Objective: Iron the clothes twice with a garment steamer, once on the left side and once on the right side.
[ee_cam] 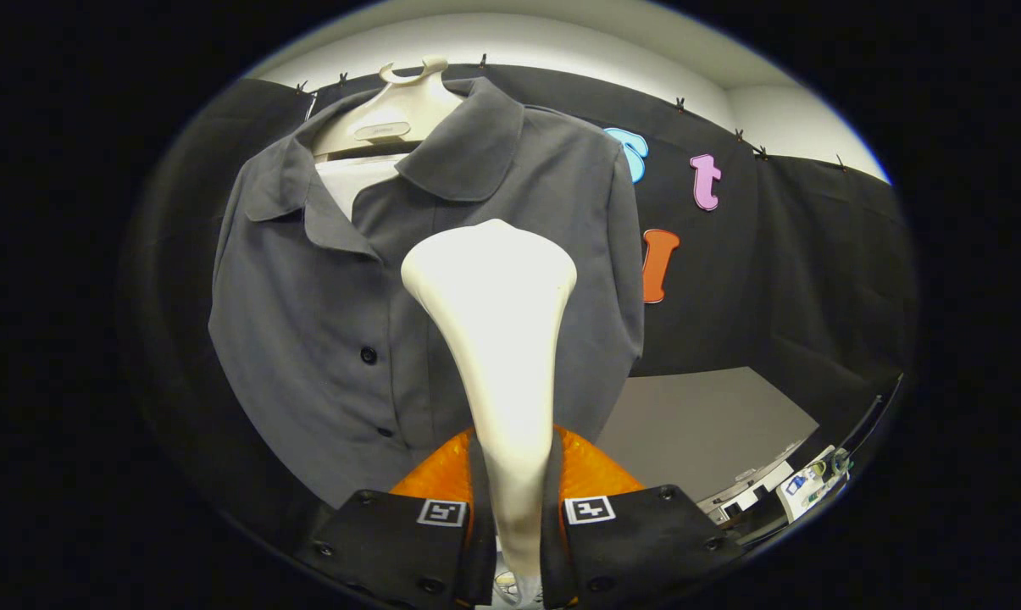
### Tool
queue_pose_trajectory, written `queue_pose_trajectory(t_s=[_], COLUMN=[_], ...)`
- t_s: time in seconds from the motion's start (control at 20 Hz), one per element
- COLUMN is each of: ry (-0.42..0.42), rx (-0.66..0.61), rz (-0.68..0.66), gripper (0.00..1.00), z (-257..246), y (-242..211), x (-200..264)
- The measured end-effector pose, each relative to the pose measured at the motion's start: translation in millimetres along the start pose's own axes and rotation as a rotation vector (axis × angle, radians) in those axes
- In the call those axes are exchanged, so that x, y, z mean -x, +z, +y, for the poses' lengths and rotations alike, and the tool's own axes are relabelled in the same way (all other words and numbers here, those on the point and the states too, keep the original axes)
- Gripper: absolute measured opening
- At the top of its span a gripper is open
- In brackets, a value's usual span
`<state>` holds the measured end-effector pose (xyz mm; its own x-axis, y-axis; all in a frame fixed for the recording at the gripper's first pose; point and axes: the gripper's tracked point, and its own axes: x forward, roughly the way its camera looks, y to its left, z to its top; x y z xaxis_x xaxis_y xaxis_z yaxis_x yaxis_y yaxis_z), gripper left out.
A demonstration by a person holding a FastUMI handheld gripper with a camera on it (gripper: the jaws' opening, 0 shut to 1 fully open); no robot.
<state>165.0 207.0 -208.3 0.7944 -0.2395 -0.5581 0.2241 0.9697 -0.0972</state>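
In the gripper view, we are holding the garment steamer (pixel 495 339) upright in the gripper (pixel 514 500); its two fingers are pressing on the steamer's narrow handle from either side, so the jaws are clamped on it. The steamer's cream body is rising from between the fingers and widening into a broad head that is sitting in front of the shirt (pixel 341 339), over the fabric just beside the button placket. We cannot tell whether the head is touching the cloth or hanging just off it.

The shirt is a dark grey one with a wide collar and small dark buttons (pixel 369 355) running down its front. It is hanging on a pale hanger (pixel 391 110) against the booth's black cloth wall (pixel 798 271). A white layer (pixel 353 180) is showing inside the open neck. Beyond the fingers and off to one side, we are seeing a grey tabletop (pixel 696 424) with some small items at its far corner, too small to identify.
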Motion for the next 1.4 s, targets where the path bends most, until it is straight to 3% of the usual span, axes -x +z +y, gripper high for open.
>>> queue_pose_trajectory(t_s=[0.45,1.4], ry=[0.014,0.014], rx=[-0.031,-0.043], rz=[0.015,0.102], gripper=[0.29,0.29], z=[4.3,18.7], y=[-16.2,-100.8], x=[-6.5,-19.3])
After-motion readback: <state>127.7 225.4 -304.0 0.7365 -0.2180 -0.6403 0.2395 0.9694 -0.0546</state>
